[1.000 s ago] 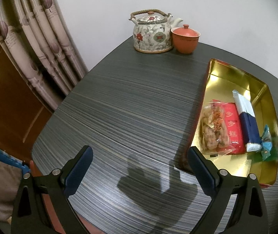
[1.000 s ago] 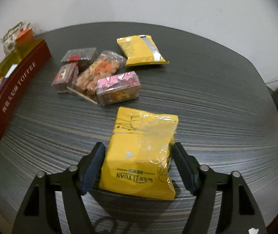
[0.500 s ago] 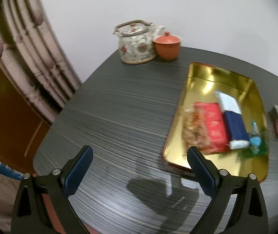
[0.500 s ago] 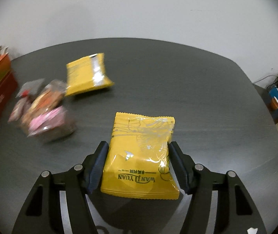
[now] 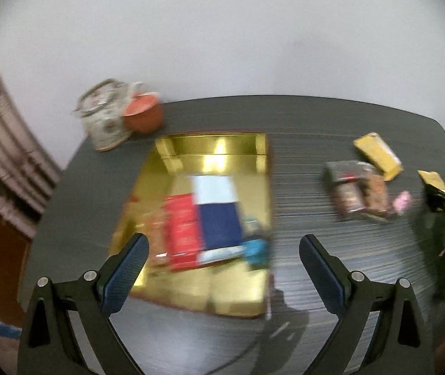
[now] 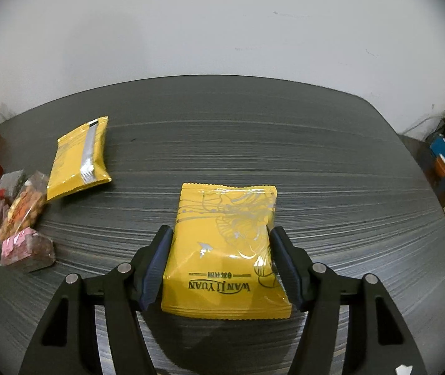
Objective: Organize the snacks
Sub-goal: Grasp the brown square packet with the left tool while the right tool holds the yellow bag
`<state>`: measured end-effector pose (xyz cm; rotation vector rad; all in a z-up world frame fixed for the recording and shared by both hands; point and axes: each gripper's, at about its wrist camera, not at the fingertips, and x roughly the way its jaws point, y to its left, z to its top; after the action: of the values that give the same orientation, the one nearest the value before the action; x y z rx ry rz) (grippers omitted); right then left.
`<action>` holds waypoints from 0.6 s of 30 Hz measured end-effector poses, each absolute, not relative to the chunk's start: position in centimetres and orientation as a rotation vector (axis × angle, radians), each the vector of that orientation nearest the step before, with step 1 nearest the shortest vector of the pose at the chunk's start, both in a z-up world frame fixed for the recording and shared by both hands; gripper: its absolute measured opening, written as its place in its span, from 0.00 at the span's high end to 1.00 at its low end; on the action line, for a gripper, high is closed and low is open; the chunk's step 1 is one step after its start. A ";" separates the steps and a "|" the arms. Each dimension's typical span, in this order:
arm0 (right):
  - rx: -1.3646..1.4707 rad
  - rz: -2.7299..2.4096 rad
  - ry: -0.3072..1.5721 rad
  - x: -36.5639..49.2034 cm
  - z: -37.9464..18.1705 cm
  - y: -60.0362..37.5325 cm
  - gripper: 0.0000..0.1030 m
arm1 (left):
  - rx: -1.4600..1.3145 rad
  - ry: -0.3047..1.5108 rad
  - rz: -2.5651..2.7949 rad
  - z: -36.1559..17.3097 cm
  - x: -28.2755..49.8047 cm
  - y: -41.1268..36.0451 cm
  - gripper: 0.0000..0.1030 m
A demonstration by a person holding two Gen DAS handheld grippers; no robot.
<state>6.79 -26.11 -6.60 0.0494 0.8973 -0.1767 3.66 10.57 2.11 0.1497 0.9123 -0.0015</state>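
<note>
- Right gripper fingers pinch the yellow snack packet above the dark table.
- Left gripper stands wide open, empty, over the gold tray.
- Second yellow packet and wrapped snacks lie well left, apart.

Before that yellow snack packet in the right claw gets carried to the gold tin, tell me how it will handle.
The yellow packet looks puffed and its film creases where the right claw squeezes its sides, so it probably yields and feels light. The glossy wrapper may slip in a loose grip. Its far end juts out unsupported and may sag.
</note>
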 end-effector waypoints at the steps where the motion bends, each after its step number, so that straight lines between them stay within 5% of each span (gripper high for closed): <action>1: 0.056 -0.175 0.898 6.8 -6.7 -26.3 0.41 | 0.150 0.918 -0.025 1.8 4.1 9.3 0.06; 8: 0.056 -0.176 0.899 6.9 -6.7 -26.3 0.40 | 0.090 1.008 -0.113 -1.3 7.8 3.9 0.06; 13: 0.059 -0.174 0.900 7.0 -6.7 -26.6 0.39 | -0.030 1.081 -0.122 -3.5 11.3 2.5 0.20; 18: 0.059 -0.174 0.900 7.0 -6.7 -26.5 0.39 | -0.062 1.124 -0.138 -5.3 13.5 1.1 0.24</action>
<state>6.99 -26.47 -6.71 0.0595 0.8995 -0.1738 13.47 1.13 -5.26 -0.0621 1.1245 -0.1384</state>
